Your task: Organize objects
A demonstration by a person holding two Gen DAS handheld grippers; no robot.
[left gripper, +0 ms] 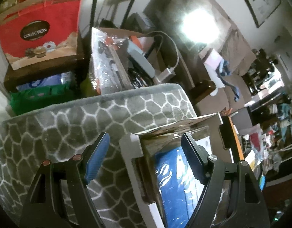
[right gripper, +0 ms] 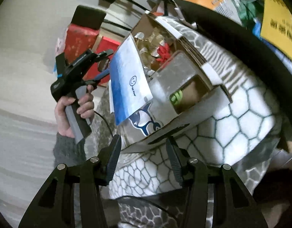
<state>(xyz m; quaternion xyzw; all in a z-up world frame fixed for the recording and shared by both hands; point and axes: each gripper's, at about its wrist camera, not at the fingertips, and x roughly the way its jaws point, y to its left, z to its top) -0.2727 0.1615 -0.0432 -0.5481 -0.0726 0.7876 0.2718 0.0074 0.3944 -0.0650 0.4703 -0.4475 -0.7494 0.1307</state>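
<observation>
An open cardboard box [left gripper: 130, 152] [right gripper: 184, 72] rests on a grey honeycomb-patterned mat [left gripper: 70, 117] [right gripper: 241, 117]. A blue-and-white mailer [right gripper: 127, 79] leans on the box's left rim; in the left wrist view it shows as a glossy blue packet [left gripper: 174, 180]. A red bow [right gripper: 163, 53] and crumpled wrapping lie inside. My left gripper [left gripper: 145, 135] [right gripper: 105, 64] is open and straddles the box's near wall and the packet, with its pads apart from them. My right gripper [right gripper: 144, 138] is open at the box's lower front edge, over the mat.
A red paper bag [left gripper: 39, 28] stands on a dark shelf at the upper left, above a green basket [left gripper: 32, 98]. Behind the mat sits a carton of cables and bubble wrap [left gripper: 127, 60]. A person's hand [right gripper: 83, 104] holds the left gripper's handle. A yellow sign [right gripper: 278, 19] is at the upper right.
</observation>
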